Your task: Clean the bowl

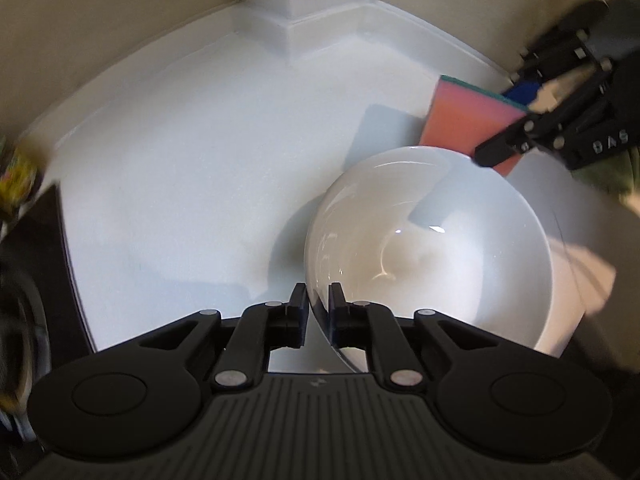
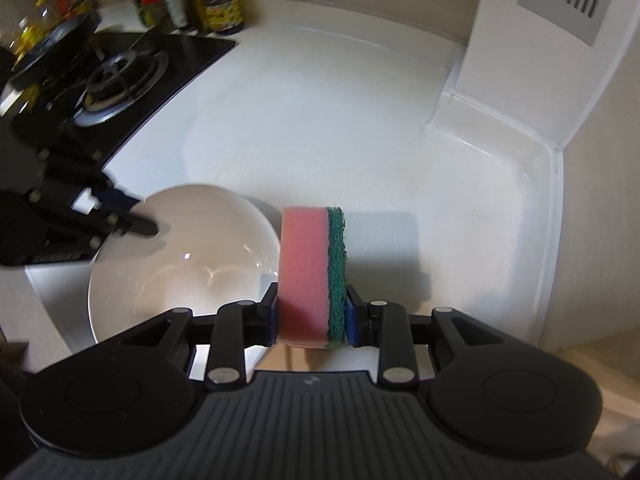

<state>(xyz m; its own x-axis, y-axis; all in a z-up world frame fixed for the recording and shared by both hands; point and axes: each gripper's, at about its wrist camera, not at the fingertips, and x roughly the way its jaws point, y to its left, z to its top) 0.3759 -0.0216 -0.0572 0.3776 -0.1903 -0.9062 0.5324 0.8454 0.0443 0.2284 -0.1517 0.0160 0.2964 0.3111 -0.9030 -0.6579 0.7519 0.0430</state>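
Note:
A white bowl point(image 1: 440, 248) point(image 2: 188, 260) sits on the white counter point(image 1: 180, 160) point(image 2: 320, 120). My left gripper point(image 1: 318, 304) straddles the bowl's near rim, one finger outside and one inside, pads closed against the thin wall. In the right wrist view, the left gripper point(image 2: 138, 214) shows at the bowl's left rim. My right gripper point(image 2: 312, 304) is shut on a pink sponge point(image 2: 304, 264) with a green scouring side, held upright just right of the bowl. In the left wrist view the right gripper point(image 1: 508, 120) holds the sponge point(image 1: 460, 116) above the bowl's far rim.
A black gas hob point(image 2: 120, 76) point(image 1: 52, 240) borders the counter on the left, with a dark pan point(image 2: 52, 40) on it. Several jars and bottles point(image 2: 188, 0) stand behind it. A boxed wall column point(image 2: 520, 40) and tiled walls close the back corner.

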